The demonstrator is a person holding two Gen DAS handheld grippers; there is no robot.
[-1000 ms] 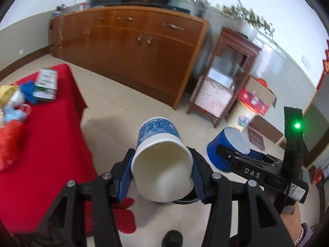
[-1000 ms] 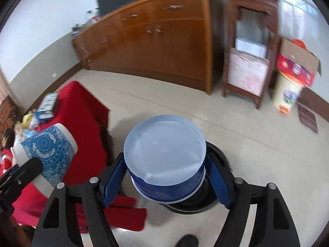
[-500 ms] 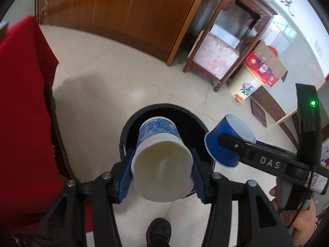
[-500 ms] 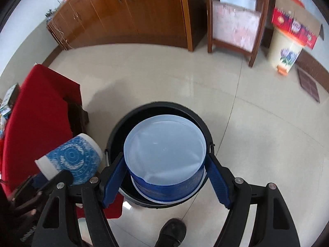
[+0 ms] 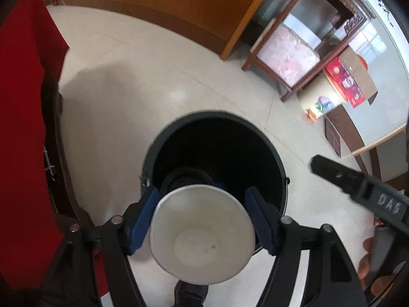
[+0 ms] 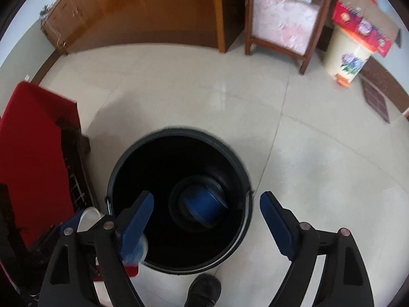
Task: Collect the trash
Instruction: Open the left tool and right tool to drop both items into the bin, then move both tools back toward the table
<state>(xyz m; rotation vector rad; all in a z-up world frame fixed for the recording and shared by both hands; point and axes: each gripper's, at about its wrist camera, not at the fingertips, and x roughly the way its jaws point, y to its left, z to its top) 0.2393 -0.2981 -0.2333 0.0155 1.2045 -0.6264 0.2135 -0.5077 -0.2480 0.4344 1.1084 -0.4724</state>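
Observation:
A black trash bin (image 5: 277, 158) stands on the floor below both grippers; it also shows in the right wrist view (image 6: 237, 163). My left gripper (image 5: 203, 223) is shut on a white paper cup (image 5: 202, 238), its open mouth toward the camera, held over the bin's near rim. My right gripper (image 6: 207, 220) is open and empty above the bin. A blue cup (image 6: 204, 206) lies at the bin's bottom. The white cup's edge (image 6: 87, 220) shows at the lower left of the right wrist view.
A table with a red cloth (image 5: 23, 128) stands left of the bin. A wooden cabinet (image 6: 143, 12), a wooden stand (image 6: 283, 23) and a cream pedal bin (image 6: 345, 56) with a red box line the far wall. A black shoe (image 6: 204, 290) is near the bin.
My right gripper opened and the blue cup dropped into the bin. Both grippers tilted further down over the bin. The left gripper still holds the white cup.

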